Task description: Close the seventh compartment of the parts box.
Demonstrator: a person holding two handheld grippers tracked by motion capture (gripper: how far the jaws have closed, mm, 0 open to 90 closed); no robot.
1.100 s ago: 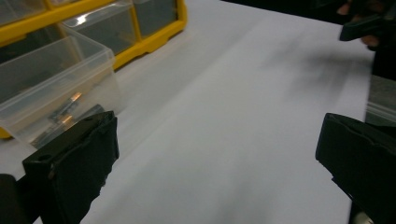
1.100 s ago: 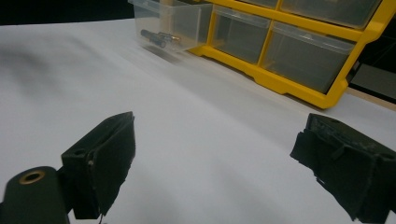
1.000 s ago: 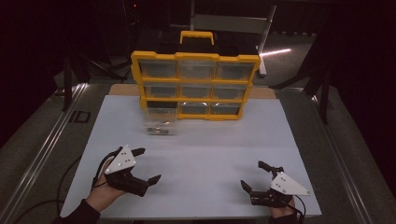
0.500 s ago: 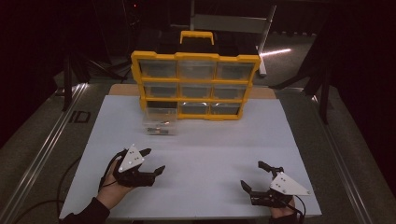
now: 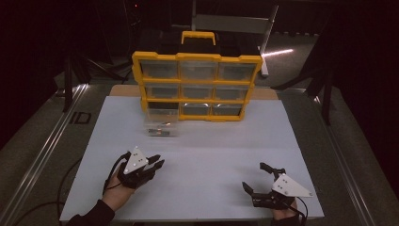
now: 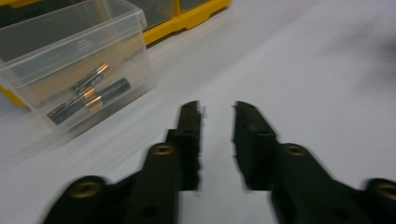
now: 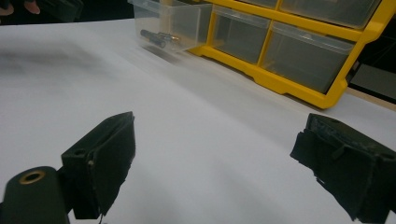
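My left gripper rests low over the white table sheet at the front left, held by a hand. Its jaws have just been closing and now stand a narrow gap apart with nothing between them. A clear plastic drawer pulled out of the yellow organizer sits on the sheet ahead of it, holding several batteries. My right gripper lies at the front right, jaws wide open and empty, facing the drawer and the organizer.
The organizer stands upright at the back of the sheet, with a handle on top and rows of clear drawers; its lower left slot is where the drawer came out. Dark metal rails and stands flank the table.
The left hand has sunk toward the sheet and shifted slightly right, and its jaws have drawn from wide apart to nearly together. The right gripper has stayed still.
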